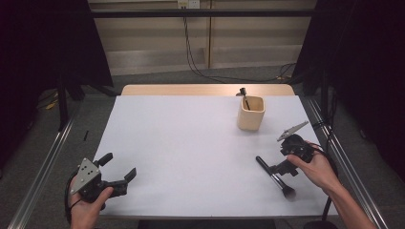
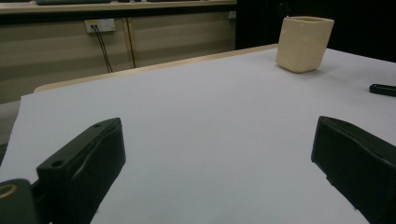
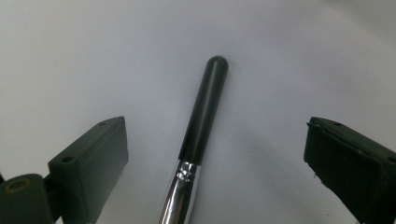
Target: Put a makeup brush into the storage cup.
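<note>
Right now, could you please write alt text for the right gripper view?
A makeup brush lies on the white table between the open jaws of the right claw, untouched. Its black handle points away from the camera, and its silver ferrule runs off the bottom edge.

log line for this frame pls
right gripper: open, jaws astride makeup brush lying on table | left gripper: open, idle | cup: upright, holds another brush

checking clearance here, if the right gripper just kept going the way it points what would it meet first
Most likely the makeup brush: it lies on the white table between the open jaws of the right gripper, black handle pointing ahead. Depth is unclear, so the jaws could meet the table beside it.
</note>
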